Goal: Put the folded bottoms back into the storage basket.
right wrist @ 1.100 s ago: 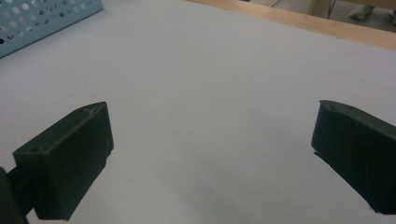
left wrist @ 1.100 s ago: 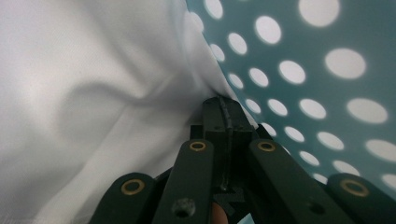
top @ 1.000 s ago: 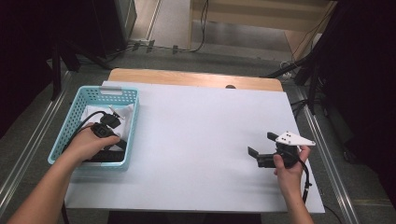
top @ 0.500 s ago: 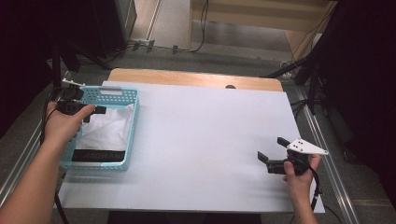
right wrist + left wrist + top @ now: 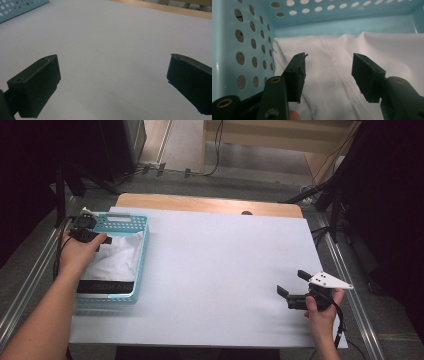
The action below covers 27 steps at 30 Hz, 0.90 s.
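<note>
Basket: perforated turquoise plastic basket (image 5: 141, 251), left edge of the frame, on the white-covered table (image 5: 225, 265).
Inside: folded white cloth (image 5: 362, 45) with a dark printed band at its near end.
Left gripper (image 5: 328, 67): jaws just opened, apart over the cloth, nothing pinched.
Right gripper (image 5: 290, 287): lower right, jaws wide, empty, bare tabletop all around.

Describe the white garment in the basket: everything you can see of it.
The white garment is soft, smooth cloth with a stitched seam across it. It lies crumpled and loosely folded inside the light blue perforated basket, covering most of the floor and pressing against the walls. A dark band with lettering lies at its near edge. The left hand-held gripper hangs open just above it, gripping nothing.
</note>
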Each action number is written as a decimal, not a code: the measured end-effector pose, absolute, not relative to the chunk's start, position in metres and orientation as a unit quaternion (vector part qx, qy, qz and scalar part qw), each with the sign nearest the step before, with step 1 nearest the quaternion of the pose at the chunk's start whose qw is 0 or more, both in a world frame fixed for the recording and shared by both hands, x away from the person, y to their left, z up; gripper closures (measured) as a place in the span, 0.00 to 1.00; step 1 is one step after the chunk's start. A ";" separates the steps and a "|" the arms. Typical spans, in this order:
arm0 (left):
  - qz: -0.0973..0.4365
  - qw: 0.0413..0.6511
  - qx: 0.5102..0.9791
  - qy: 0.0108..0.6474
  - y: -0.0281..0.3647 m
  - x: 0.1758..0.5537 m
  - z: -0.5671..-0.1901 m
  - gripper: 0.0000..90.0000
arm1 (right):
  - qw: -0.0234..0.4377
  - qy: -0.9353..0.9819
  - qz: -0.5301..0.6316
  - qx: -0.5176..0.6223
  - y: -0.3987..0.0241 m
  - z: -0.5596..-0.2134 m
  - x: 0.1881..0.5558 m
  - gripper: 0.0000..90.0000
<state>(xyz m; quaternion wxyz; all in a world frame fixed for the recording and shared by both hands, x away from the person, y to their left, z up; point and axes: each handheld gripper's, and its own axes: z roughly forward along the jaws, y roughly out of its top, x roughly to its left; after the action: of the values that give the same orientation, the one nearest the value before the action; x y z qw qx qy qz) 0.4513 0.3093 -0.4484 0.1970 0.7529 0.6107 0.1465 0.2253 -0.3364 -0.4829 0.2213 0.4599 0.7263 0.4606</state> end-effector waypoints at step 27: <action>0.146 0.173 0.756 0.614 0.302 0.453 -0.464 0.94 | 0.205 0.737 0.452 0.459 -0.329 -0.493 0.230 0.00</action>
<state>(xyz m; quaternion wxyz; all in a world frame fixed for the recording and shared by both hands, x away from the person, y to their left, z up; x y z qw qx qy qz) 0.4526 0.3024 -0.4641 0.1731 0.7561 0.6141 0.1457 0.2297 -0.3292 -0.4933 0.2046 0.4594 0.7370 0.4515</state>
